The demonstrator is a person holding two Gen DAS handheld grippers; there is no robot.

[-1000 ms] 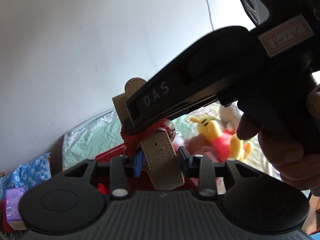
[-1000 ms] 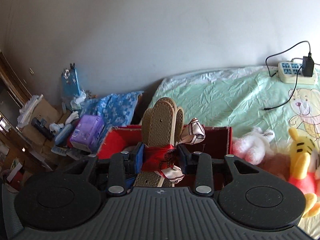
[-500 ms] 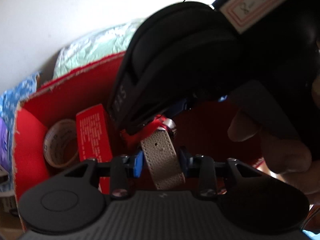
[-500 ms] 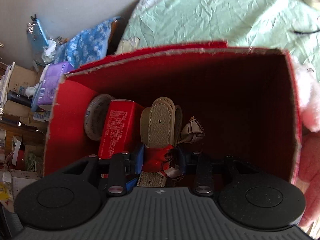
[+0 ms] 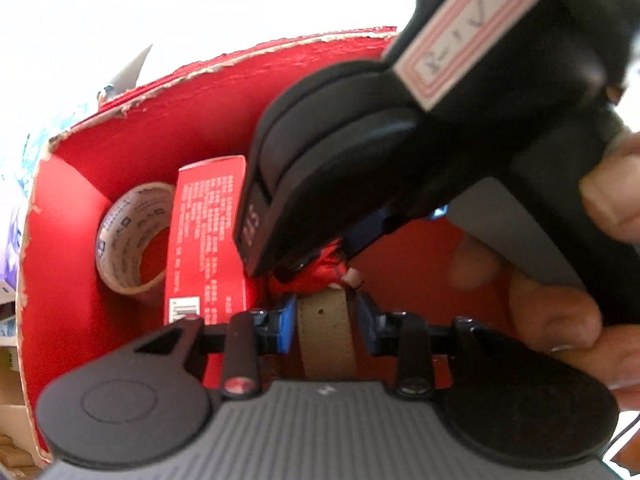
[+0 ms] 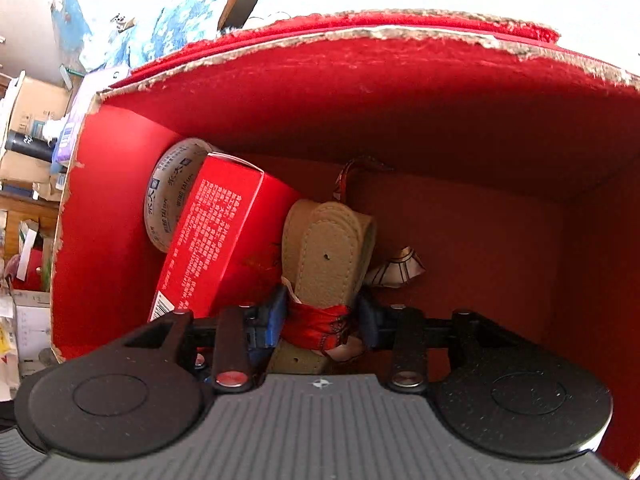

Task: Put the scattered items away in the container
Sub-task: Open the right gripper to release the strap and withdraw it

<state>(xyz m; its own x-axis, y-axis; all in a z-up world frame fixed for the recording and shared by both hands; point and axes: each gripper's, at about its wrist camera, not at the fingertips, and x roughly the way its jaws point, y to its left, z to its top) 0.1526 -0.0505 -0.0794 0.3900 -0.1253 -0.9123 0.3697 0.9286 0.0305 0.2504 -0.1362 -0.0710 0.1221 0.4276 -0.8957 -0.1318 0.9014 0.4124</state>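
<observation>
Red cardboard box filled view. Red carton leaned on tape roll at left wall. Beige belt bundle inside, centre. Right gripper opening, bundle between jaws. Left gripper narrow, straddling belt; whether pads pressed unclear.

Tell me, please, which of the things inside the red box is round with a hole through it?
The roll of tape, leaning in the left corner of the red box. The red carton beside it is rectangular, and the folded beige belt is flat.
</observation>
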